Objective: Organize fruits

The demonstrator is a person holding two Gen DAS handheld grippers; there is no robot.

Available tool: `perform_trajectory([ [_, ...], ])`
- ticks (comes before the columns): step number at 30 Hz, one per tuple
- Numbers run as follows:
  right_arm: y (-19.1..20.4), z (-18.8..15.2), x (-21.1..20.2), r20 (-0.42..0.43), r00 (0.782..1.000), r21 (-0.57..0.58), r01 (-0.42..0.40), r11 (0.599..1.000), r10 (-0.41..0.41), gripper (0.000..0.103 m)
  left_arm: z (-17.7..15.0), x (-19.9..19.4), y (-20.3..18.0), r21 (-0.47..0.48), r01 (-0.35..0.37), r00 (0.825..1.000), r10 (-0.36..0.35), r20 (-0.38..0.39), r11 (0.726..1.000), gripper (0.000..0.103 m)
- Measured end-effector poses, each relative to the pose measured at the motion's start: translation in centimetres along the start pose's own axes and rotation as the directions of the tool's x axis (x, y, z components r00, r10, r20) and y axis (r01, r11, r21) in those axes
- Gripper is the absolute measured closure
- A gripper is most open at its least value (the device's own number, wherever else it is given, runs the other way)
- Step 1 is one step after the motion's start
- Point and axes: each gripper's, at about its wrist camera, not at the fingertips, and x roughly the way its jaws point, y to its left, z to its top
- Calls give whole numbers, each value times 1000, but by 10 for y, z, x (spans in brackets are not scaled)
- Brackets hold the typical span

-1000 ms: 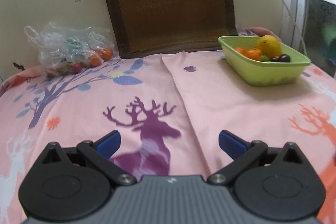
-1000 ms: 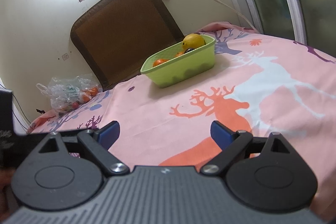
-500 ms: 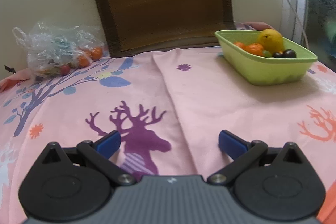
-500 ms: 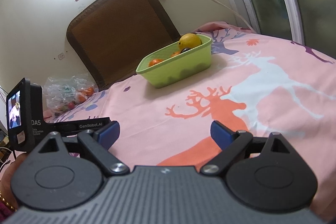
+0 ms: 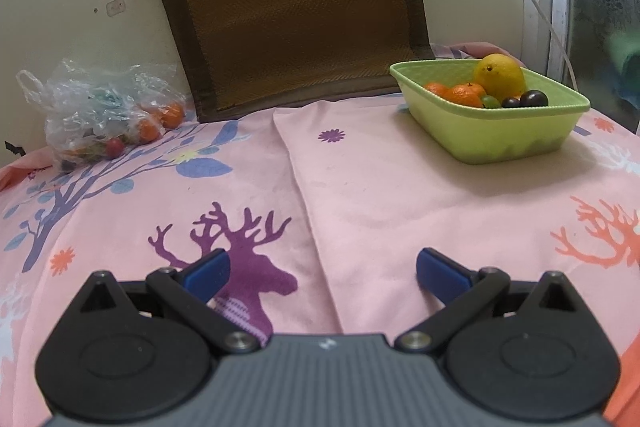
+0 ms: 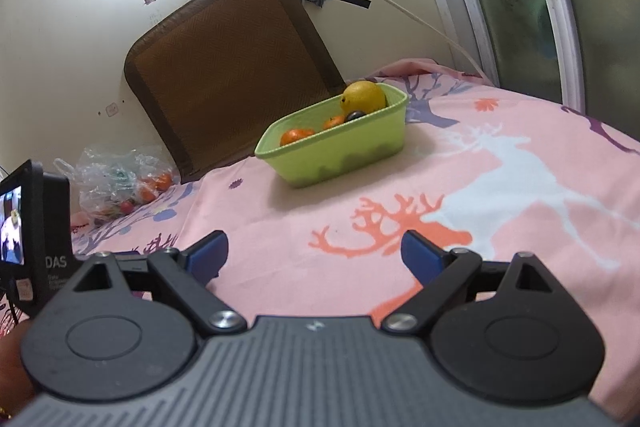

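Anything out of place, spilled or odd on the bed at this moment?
Nothing spilled. The green basket sits upright with its fruit inside. The one oddity: a crumpled plastic bag with more fruit lies by the wall, apart from the basket. Both grippers, left and right, are open and empty.

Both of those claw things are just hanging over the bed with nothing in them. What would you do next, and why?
Probably send the left gripper toward the plastic bag by the wall. Both grippers are open and hold nothing, the green basket already holds fruit, and more fruit sits in that bag, on the left gripper's side.
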Motion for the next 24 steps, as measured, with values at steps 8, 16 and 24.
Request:
perform_trajectory([
  [8, 5, 9, 29, 35, 999, -81, 44, 996, -41, 8, 5, 8, -7, 32, -22, 999, 21, 27, 999, 0],
  [16, 4, 9, 45, 5, 999, -105, 53, 993, -52, 8, 1, 3, -24, 132, -98, 993, 90, 71, 986, 0],
  [24, 6, 7, 44, 9, 999, -110, 55, 992, -54, 8, 0, 1, -20, 112, -54, 997, 47, 62, 992, 0],
])
